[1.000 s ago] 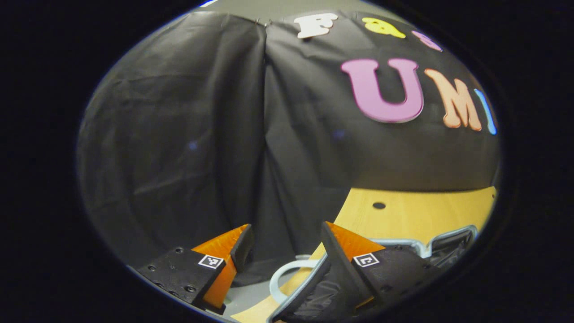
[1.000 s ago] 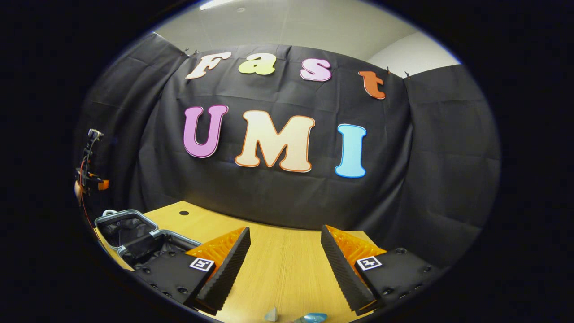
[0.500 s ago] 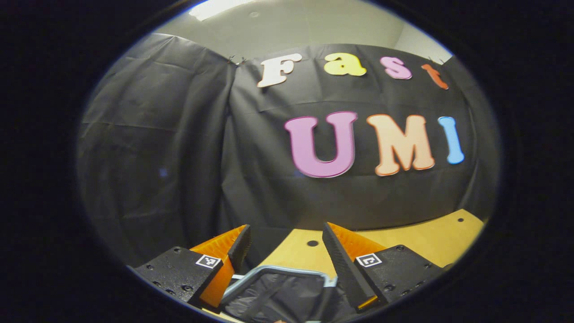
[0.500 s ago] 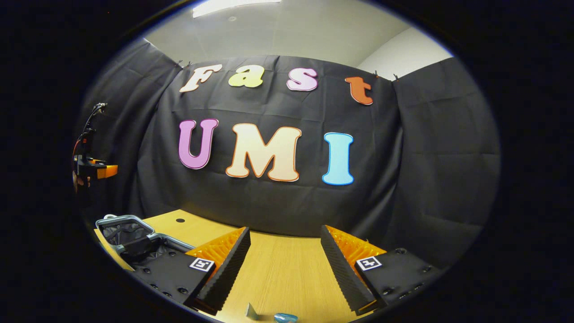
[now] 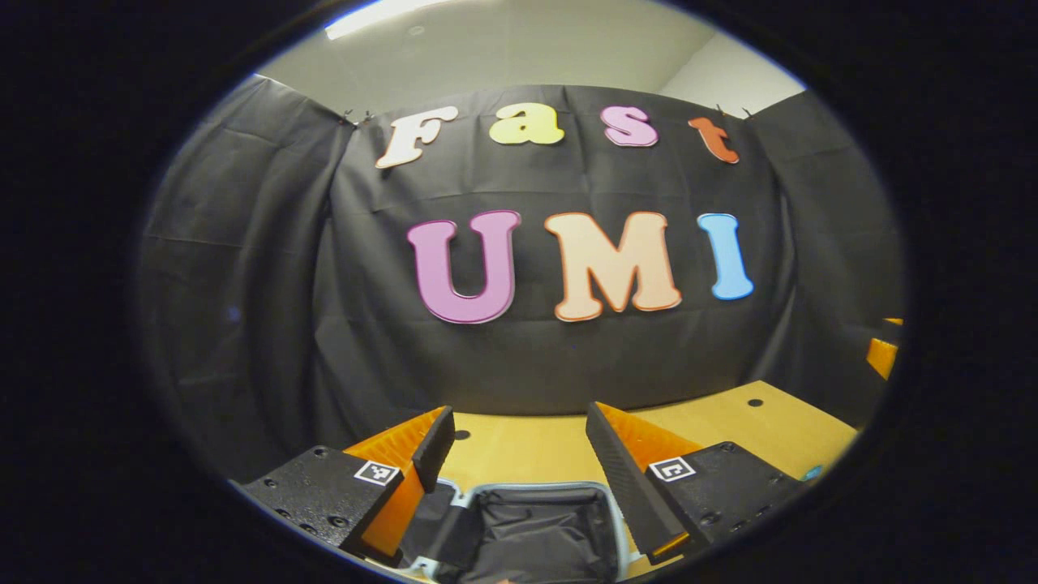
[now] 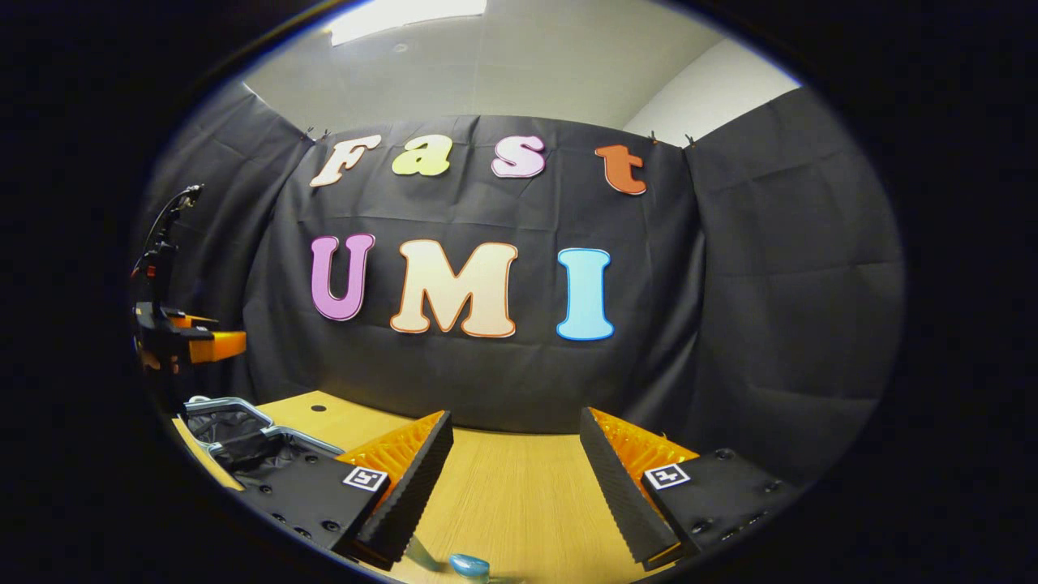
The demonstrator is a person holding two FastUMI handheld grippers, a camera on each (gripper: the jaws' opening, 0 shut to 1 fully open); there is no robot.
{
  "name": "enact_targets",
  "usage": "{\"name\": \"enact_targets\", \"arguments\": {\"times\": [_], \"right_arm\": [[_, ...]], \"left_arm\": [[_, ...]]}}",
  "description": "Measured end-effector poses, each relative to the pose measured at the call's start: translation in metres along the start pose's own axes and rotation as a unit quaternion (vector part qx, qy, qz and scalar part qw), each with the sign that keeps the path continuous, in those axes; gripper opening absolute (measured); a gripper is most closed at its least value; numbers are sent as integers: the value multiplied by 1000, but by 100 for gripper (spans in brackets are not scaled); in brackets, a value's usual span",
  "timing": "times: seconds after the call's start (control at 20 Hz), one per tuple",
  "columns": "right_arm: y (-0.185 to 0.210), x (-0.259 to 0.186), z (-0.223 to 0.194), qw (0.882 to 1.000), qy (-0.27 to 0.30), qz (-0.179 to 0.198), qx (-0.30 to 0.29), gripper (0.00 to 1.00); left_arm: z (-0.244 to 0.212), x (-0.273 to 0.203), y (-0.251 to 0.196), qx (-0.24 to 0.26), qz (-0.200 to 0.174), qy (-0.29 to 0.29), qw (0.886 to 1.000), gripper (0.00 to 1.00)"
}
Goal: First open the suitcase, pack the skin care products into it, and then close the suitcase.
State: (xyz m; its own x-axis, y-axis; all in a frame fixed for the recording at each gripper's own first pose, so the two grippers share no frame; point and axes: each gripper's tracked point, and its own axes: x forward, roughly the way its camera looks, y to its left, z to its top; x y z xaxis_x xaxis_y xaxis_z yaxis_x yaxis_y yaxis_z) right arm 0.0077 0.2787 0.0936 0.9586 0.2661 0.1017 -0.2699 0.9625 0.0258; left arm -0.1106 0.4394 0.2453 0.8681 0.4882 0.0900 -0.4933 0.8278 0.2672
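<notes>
Change since earlier frames: the left gripper [image 5: 512, 454] has swung from the booth's side wall to face the back wall, bringing the open suitcase [image 5: 535, 527] between and below its fingers; the right gripper [image 6: 512, 462] has tilted up slightly.
Left gripper: fingers apart, holding nothing, poised above the suitcase's dark lining.
Right gripper: fingers apart, empty, over the wooden table [image 6: 519, 495].
Suitcase: lies open at the table's left end, pale rim showing, both halves lined in black fabric [image 6: 243, 442].
Skin care product: a small blue item [image 6: 469, 564] sits on the table just below the right fingers; its form is too cropped to tell.
Handling, judged: probably light, smooth and hard, so prone to slip; grip across its widest middle.
Progress, judged: opening done; packing next.
</notes>
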Motion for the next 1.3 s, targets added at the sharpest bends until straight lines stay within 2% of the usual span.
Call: {"name": "enact_targets", "arguments": {"times": [0.15,0.2,0.25,0.4,0.75,1.05,1.3], "right_arm": [[-11,-7,-5,1000,5,4,2,98],[-15,-9,-7,1000,7,6,3,98],[-19,-11,-9,1000,9,8,3,98],[-29,-19,-16,1000,16,15,5,99],[-56,-37,-36,999,41,24,1,99],[-69,-49,-54,998,65,25,3,99],[-72,-47,-66,996,82,27,5,99]], "left_arm": [[-20,-10,-55,-9,-36,28,999,95],[-27,-15,-74,-14,-49,35,998,100],[-34,-18,-91,-17,-60,42,997,95],[-56,-30,-138,-19,-93,67,993,96],[-116,-53,-230,-25,-164,136,977,96],[-159,-65,-277,-24,-205,181,962,96],[-201,-68,-292,-21,-213,225,950,92]]}}
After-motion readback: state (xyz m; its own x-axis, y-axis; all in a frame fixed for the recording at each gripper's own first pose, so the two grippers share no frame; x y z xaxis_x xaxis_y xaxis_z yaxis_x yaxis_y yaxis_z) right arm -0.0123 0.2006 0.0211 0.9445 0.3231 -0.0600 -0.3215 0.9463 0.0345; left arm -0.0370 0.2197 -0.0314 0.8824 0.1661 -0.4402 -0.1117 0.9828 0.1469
